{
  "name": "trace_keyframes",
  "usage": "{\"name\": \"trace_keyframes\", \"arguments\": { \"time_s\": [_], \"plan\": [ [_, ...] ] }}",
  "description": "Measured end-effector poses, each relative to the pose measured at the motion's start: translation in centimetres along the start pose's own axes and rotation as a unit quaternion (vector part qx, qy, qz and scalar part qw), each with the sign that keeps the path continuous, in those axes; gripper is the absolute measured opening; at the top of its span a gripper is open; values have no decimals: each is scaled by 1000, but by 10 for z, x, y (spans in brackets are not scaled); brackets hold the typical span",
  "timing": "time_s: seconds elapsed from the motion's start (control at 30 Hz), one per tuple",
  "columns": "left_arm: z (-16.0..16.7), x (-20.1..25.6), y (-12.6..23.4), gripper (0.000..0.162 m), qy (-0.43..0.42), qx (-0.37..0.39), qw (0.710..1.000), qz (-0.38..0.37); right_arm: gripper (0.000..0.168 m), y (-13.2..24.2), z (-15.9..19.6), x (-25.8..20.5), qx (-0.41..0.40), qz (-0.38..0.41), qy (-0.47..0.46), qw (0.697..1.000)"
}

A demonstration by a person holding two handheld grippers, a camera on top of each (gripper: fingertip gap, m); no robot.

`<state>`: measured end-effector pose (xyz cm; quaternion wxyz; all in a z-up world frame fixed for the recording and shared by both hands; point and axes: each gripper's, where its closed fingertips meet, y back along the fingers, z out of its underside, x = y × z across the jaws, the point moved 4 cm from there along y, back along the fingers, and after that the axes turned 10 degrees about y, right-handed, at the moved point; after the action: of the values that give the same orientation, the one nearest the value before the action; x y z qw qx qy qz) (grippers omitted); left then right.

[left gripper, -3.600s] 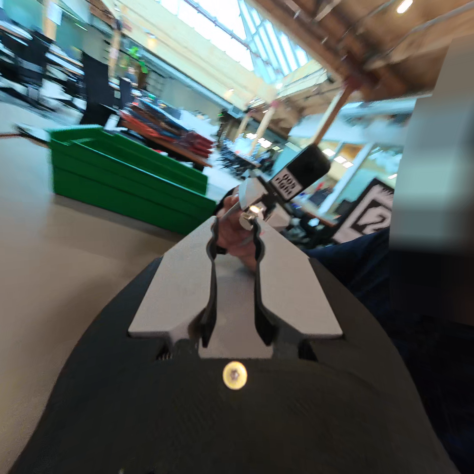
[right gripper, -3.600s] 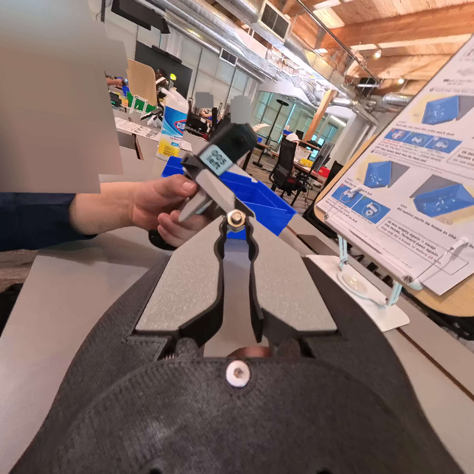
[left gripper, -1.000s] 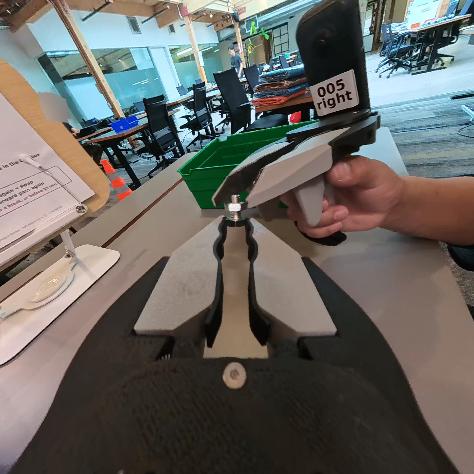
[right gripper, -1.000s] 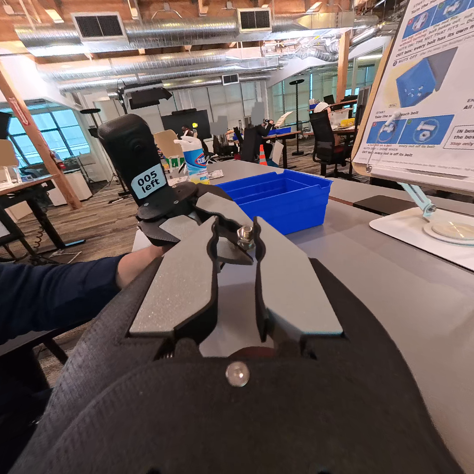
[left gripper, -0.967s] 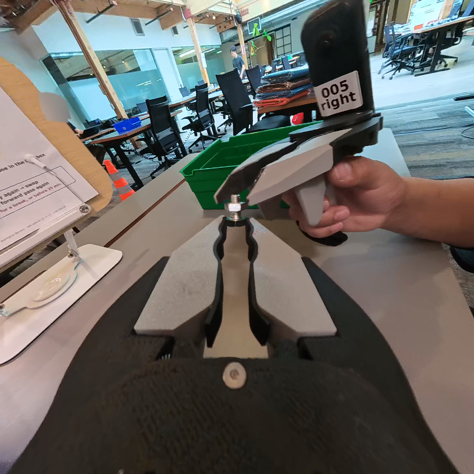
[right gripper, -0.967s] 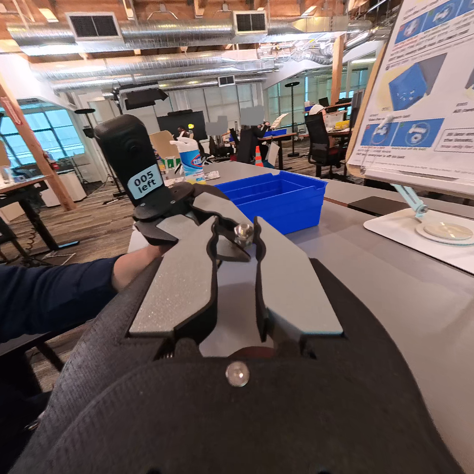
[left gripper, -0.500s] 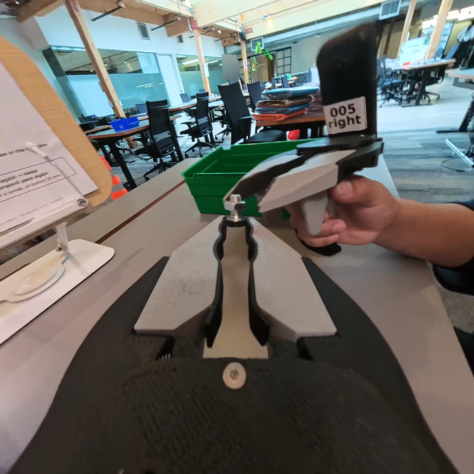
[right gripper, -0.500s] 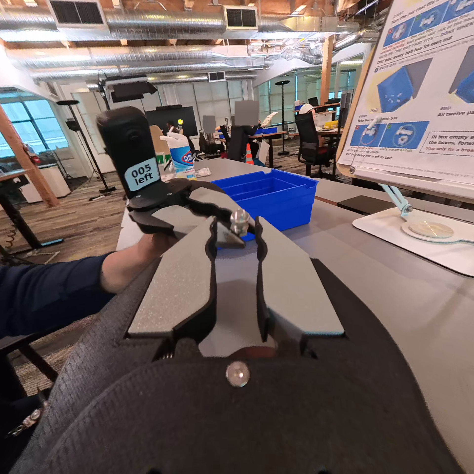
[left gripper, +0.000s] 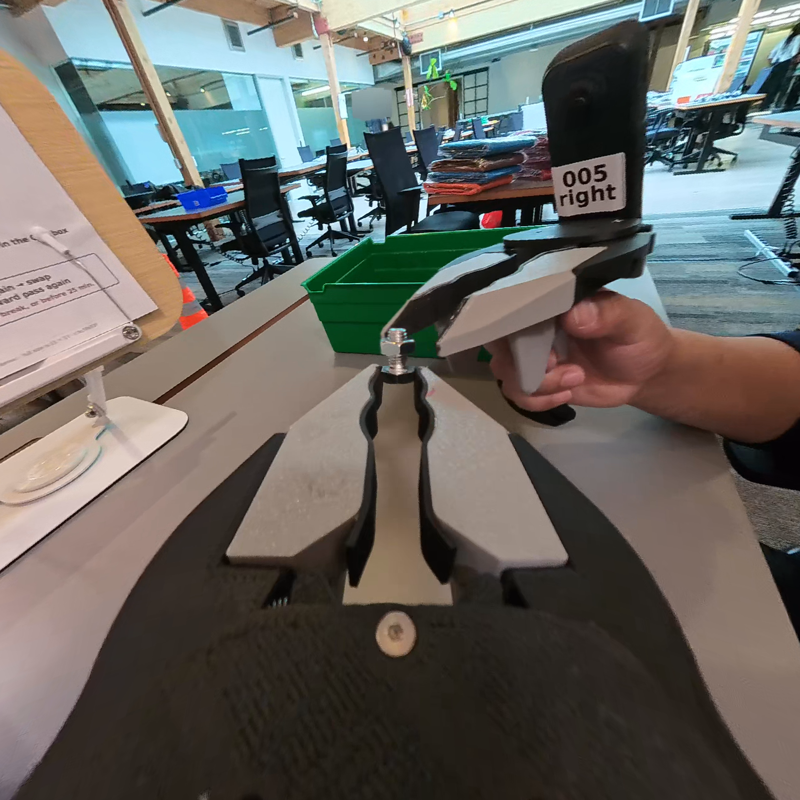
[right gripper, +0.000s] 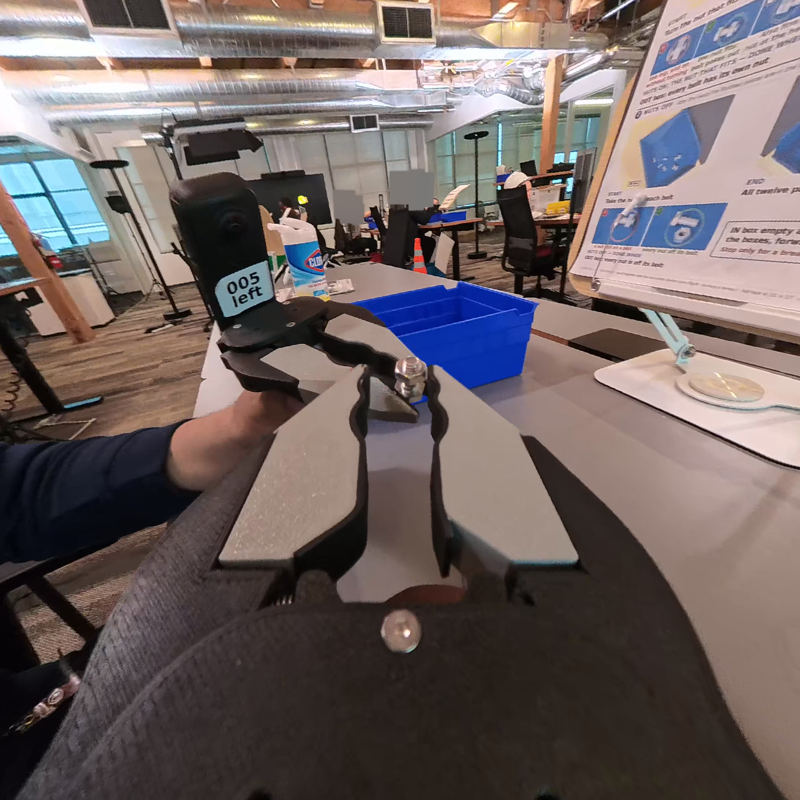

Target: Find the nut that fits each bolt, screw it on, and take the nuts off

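My left gripper (left gripper: 396, 383) is shut on the lower end of a silver bolt (left gripper: 396, 371) and holds it upright above the grey table (left gripper: 562, 476). A hex nut (left gripper: 397, 346) sits near the top of the thread. My right gripper (left gripper: 400, 324) comes in from the right, with its tips at the nut. In the right wrist view the nut (right gripper: 410, 383) lies between the fingers of my right gripper (right gripper: 398, 377), against the right one, with a gap on the left. The left gripper (right gripper: 400, 407) holds the bolt (right gripper: 409, 364) from below.
A green bin (left gripper: 368, 303) stands on the table behind the bolt. A blue bin (right gripper: 476, 346) stands on the other side. An instruction board (right gripper: 714, 173) on a white stand (right gripper: 649, 389) is along the table's far edge. A wipes canister (right gripper: 303, 264) stands behind the blue bin. The grippers are tip to tip, or close to it.
Since 3.6 s ago both grippers have swung down to level over the table and the right fingers have spread off the nut. In the last second the right gripper levelled a little.
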<state>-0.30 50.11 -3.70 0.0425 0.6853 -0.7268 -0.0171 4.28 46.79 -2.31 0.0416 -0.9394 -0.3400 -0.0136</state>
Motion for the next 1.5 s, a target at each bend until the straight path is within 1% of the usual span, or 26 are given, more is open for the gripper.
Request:
{"name": "trace_keyframes", "arguments": {
  "time_s": [0.13,0.17,0.3,0.37,0.5,0.57,0.67,0.77,0.93,1.03,1.1,1.17,1.27,1.3,1.37,1.43,1.5],
  "plan": [
    [3,17,-8,12,-18,-10,999,26,27,-6,0,-7,-2,-9,5,1000],
    [4,19,-10,12,-22,-11,999,27,26,-5,0,-8,-1,-8,11,1000],
    [3,4,-5,12,-13,-12,1000,-6,22,1,0,3,-3,21,16,1000],
    [2,0,-2,12,-7,-9,1000,-10,19,2,1,2,-6,15,12,1000],
    [4,10,-7,12,-22,-14,1000,4,26,-5,1,-4,-4,1,5,1000],
    [3,16,-10,12,-25,-13,1000,14,25,-3,-2,-5,4,-2,9,1000],
    [2,5,-5,12,-15,-10,1000,-10,21,2,-1,3,0,19,9,1000],
    [2,-4,0,12,-8,-9,1000,-23,22,1,2,3,-8,10,1,1000],
    [2,16,-9,12,-20,-8,1000,17,30,-6,0,-8,-3,-4,14,1000],
    [1,10,-8,12,-14,-6,1000,3,22,-1,1,1,-9,20,21,1000],
    [0,1,-3,12,-5,-2,1000,-12,21,1,2,4,-11,19,9,1000],
    [1,-1,-1,12,-4,-6,1000,-11,21,0,3,1,-11,7,8,1000],
    [3,11,-7,12,-15,-11,1000,9,33,-6,0,-7,0,-6,7,1000],
    [4,16,-10,12,-20,-13,1000,14,33,-7,-2,-10,5,-11,9,1000],
    [4,18,-13,12,-24,-15,999,14,26,-5,-1,-6,-3,3,24,1000],
    [4,10,-10,12,-17,-15,1000,-1,24,-1,0,1,-4,21,21,1000],
    [3,1,-5,12,-12,-13,1000,-17,24,2,0,3,0,13,4,1000]
  ]
}}
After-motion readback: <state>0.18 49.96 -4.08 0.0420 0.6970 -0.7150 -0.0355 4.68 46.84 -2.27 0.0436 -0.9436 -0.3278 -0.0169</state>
